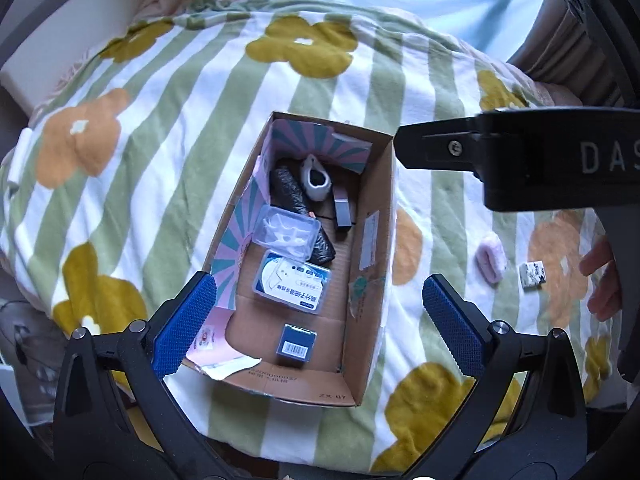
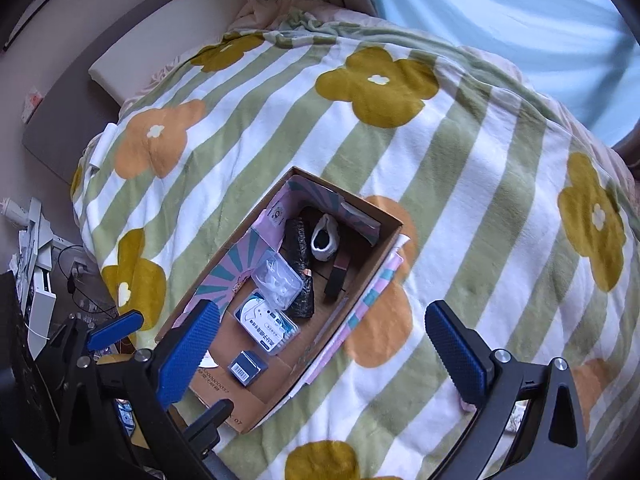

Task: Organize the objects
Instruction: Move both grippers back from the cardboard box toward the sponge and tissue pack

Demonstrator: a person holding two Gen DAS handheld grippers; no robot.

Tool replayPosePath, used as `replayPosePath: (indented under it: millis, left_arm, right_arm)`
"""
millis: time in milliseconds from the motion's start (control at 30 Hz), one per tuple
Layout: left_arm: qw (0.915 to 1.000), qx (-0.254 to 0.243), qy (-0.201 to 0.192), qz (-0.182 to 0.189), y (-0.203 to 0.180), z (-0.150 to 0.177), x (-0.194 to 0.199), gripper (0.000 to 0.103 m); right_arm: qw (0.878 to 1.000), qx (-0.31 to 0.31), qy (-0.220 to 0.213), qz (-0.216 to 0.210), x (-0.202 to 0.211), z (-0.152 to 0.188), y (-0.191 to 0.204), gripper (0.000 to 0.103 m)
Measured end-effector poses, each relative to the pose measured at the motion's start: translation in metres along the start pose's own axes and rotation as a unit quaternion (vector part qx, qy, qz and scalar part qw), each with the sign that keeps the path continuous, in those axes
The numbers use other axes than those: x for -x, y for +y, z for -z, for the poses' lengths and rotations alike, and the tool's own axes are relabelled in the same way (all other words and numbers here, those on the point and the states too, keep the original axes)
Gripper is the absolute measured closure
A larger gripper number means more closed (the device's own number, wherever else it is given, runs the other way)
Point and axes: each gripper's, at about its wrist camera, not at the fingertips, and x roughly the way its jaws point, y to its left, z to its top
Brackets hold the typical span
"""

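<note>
An open cardboard box (image 1: pixel 376 240) (image 2: pixel 374 252) lies on a green-and-white striped flower blanket (image 1: pixel 180 128) (image 2: pixel 480 208). Inside it are a clear plastic case (image 1: pixel 286 234) (image 2: pixel 280 280), a white-and-blue swab box (image 1: pixel 292 284) (image 2: pixel 268 326), a small blue barcode box (image 1: pixel 298 344) (image 2: pixel 247 368), a black packet (image 1: pixel 286 190), a white sock-like item (image 1: pixel 316 180) and a grey block (image 1: pixel 343 212). My left gripper (image 1: pixel 320 320) hangs open above the box, holding nothing. My right gripper (image 2: pixel 322 352) is open and empty over the box's right side. A pink fluffy item (image 1: pixel 490 260) and a small patterned square (image 1: pixel 532 274) lie on the blanket to the right.
A person's hand (image 1: pixel 600 280) shows at the right edge, under the right tool's black finger (image 1: pixel 440 146). A white cushion (image 2: pixel 160 40) lies at the bed's far left. Cables and white clutter (image 2: pixel 36 260) sit on the floor to the left. A pale blue curtain (image 2: pixel 520 8) hangs behind.
</note>
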Motion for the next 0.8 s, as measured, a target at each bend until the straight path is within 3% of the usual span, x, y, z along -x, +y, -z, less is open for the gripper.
replayPosePath:
  millis: [333, 800]
  left_arm:
    - [0.9983, -0.043, -0.005, 0.038, -0.034, 0.006, 0.027, 0.000]
    - [0.9875, -0.128, -0.020, 0.090, -0.108, -0.007, 0.032, 0.000]
  right_arm:
    - [0.993, -0.094, -0.046, 0.053, 0.071, 0.061, -0.043, 0.001]
    - [0.967, -0.211, -0.086, 0.119, 0.126, 0.154, -0.107, 0.001]
